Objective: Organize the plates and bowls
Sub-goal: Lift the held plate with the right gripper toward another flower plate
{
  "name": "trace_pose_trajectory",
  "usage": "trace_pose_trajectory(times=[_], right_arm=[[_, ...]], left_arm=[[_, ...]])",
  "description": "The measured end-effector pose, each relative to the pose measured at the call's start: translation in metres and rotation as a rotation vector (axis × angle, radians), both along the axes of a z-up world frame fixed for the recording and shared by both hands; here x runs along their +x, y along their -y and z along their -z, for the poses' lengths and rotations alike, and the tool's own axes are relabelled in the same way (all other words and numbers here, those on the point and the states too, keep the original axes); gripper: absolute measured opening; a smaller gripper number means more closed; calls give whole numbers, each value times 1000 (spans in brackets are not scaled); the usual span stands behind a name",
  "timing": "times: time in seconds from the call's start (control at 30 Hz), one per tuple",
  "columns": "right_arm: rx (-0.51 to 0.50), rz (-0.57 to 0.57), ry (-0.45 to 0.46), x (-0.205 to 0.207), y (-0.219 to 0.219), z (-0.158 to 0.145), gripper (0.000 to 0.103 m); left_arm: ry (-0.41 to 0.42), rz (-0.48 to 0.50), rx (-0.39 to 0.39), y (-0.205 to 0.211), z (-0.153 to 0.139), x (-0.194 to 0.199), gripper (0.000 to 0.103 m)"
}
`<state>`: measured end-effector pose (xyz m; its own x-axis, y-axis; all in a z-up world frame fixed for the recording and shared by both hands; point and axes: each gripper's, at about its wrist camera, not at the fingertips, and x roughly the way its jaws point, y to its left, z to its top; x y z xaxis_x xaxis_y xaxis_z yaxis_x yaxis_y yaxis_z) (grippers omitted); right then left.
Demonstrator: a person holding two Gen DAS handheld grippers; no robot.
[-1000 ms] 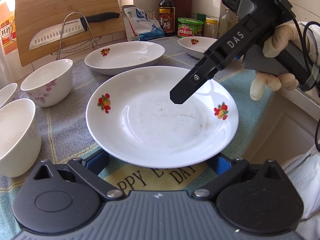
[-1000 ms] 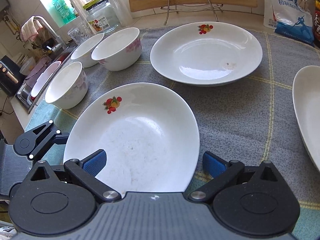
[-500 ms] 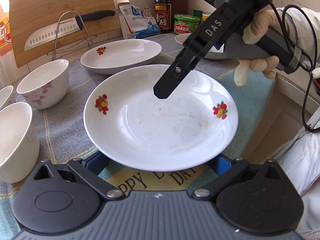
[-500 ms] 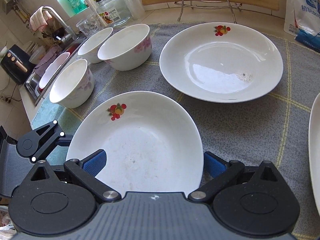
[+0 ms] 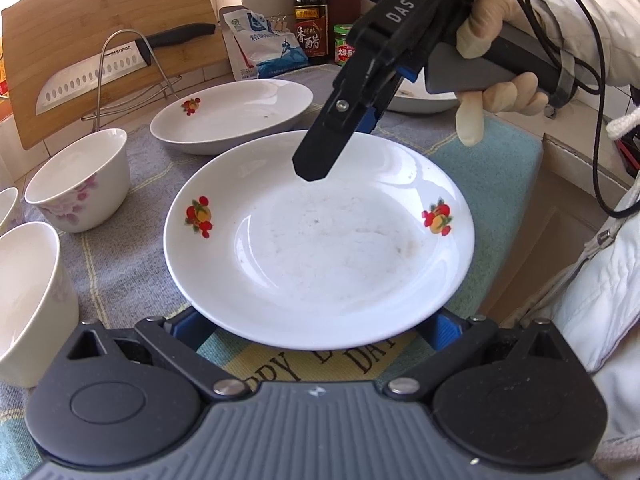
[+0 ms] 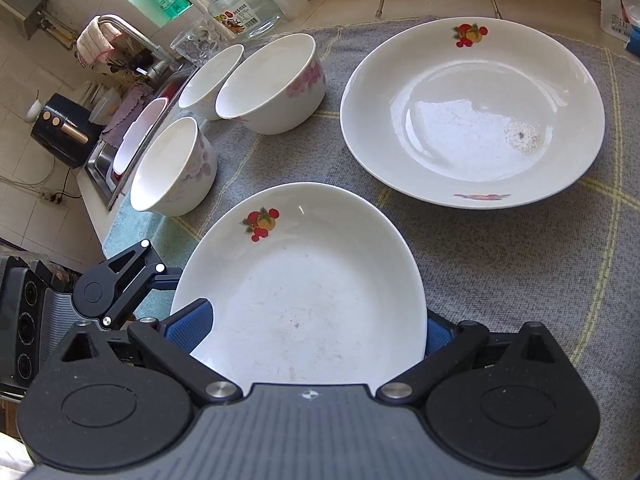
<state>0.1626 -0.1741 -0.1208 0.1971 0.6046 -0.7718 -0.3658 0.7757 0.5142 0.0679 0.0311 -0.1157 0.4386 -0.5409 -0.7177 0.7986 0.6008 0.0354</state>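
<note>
**A:** Where was the plate?

**B:** A white plate (image 5: 320, 256) with red fruit prints lay on a grey mat (image 6: 520, 280), close in front of both cameras.

**A:** And the left gripper?

**B:** The left gripper (image 5: 316, 326) was spread wide. Its blue pads (image 5: 192, 324) showed under the plate's near rim, one at each side. Whether they touched the plate, I could not tell.

**A:** The right one?

**B:** The right gripper (image 6: 312, 328), held in a gloved hand (image 5: 492, 72), was spread wide too. It slanted down from the far side, with one black fingertip over the plate's far rim.

**A:** What else was there?

**B:** A second plate (image 6: 472, 112) sat beyond the first, apart from it. Three bowls (image 6: 272, 88) stood to the left. A knife (image 5: 92, 76) rested against a board (image 5: 100, 12) at the back.
</note>
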Motion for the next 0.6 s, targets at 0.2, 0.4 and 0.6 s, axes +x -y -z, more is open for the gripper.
trace_pose_trajectory(times=[0.2,0.4,0.6], right_arm=[[2,-12,-34,4,0,0,103],[-10,-27,-40,2,-1,-1,103],[-2,-33,-39,1,3,-6,103]], left_arm=[[-10,4,12,1,-1,2,103],[-20,8,23,1,-2,3,102],[-43,6,22,2,-6,5,102]])
